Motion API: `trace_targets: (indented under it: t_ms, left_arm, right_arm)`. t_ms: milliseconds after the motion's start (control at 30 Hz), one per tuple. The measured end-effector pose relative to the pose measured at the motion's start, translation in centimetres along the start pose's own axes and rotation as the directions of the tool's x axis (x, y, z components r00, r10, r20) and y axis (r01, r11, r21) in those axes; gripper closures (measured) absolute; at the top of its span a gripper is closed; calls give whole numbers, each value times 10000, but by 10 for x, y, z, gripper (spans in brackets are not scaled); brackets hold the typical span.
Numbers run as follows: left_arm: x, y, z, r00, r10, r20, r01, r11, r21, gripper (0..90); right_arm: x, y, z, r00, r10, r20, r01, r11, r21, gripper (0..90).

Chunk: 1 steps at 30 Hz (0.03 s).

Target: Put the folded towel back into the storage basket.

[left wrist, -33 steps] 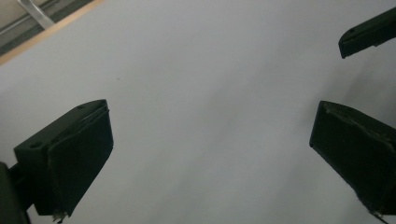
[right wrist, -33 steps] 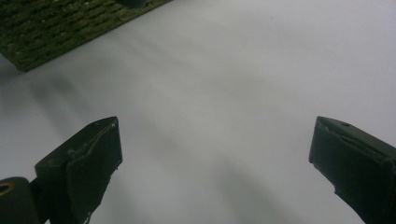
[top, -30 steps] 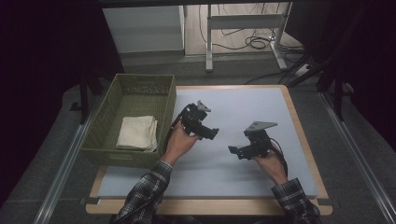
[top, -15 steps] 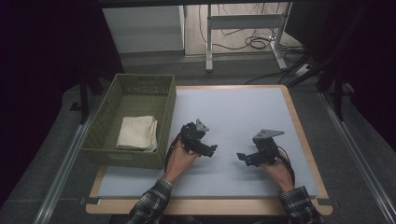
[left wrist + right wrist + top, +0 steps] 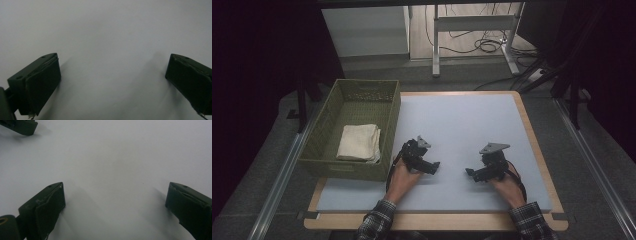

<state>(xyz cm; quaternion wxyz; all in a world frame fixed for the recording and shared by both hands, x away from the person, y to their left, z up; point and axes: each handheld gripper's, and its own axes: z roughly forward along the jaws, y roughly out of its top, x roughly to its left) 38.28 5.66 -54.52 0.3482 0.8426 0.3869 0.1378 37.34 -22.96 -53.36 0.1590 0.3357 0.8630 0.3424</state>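
Observation:
My left gripper [image 5: 432, 167] rests low over the white tabletop [image 5: 462, 120], near the front and just right of the basket, held by a hand with its tips pointing right. In the left gripper view the left gripper [image 5: 112, 65] is open, its jaws wide apart with bare white surface between them. My right gripper [image 5: 471, 173] lies a short way to the right, with its tips pointing left toward the other gripper. The right gripper [image 5: 116, 188] is also open and holds nothing. One jaw of the left gripper [image 5: 21, 126] shows at the top left of the right gripper view.
A green woven basket [image 5: 352, 169] stands on the table's left side, with a folded cream cloth [image 5: 358, 142] in its near half. The table's wooden border [image 5: 532, 135] frames the white surface. Cables and a metal stand [image 5: 472, 25] lie on the floor beyond.
Both hands have drawn back toward the near edge of the table, and the grippers have come down close to the surface. The basket and cloth have not moved.

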Motion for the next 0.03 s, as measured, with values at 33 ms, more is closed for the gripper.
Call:
trace_targets:
  t_ms: [33]
  left_arm:
    - [0,0,0,10000,4,-8,-4,10000,-6,0]
  right_arm:
    - [0,0,0,10000,-28,9,28,10000,0,26]
